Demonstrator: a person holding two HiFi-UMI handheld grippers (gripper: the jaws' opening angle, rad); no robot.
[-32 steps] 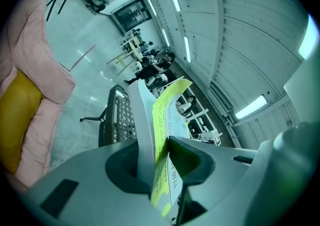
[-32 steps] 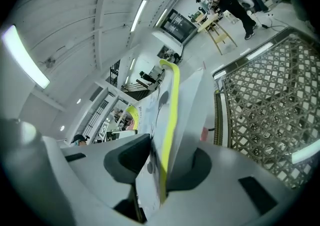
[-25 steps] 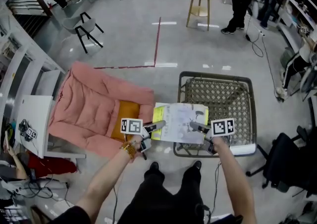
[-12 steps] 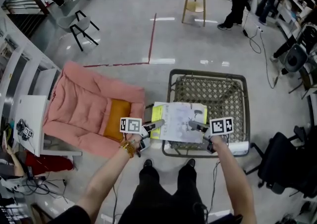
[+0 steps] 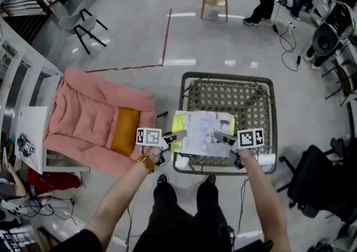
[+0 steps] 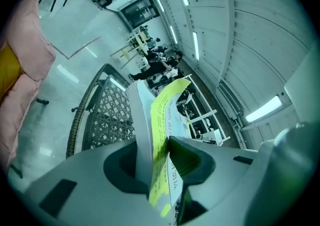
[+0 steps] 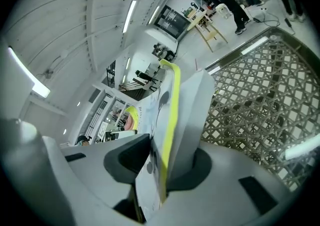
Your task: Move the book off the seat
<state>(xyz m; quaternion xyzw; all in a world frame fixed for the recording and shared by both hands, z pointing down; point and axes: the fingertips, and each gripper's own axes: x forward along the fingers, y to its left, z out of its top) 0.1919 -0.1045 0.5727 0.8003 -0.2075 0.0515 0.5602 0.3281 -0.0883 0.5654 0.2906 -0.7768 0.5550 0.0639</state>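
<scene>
Because the book [image 5: 203,132] is broad and limp, it is carried by both side edges at once. In the head view the left hand-held gripper [image 5: 174,140] pinches its yellow left margin and the right hand-held gripper [image 5: 222,137] pinches the right margin, so the pages lie nearly flat at the centre of the frame. The book hangs over the near left part of the woven seat [image 5: 248,97]. Its left edge reaches past the seat's frame toward the pink armchair [image 5: 83,117] at centre left, which has an orange cushion [image 5: 124,131] on it. I'd judge the lift done and the carrying-off under way; where it is meant to land I cannot say.

From the left gripper view, the jaws are clenched on the book [image 6: 160,120]. Yellow cover and white pages rise from between the pads, edge-on in mid-frame because this camera looks along the sheet. The seat's lattice [image 6: 107,115] shows behind at centre left, apparently clear of the book.

From the right gripper view, the jaws likewise clamp the opposite edge [image 7: 180,110], with white pages and a yellow strip pressed between the pads at lower centre. The weave [image 7: 255,105] fills the right of the frame beyond the book, so the book is up off the seat but not yet away from it. Two matched grips like these should stop the pages sagging or fanning open.
</scene>
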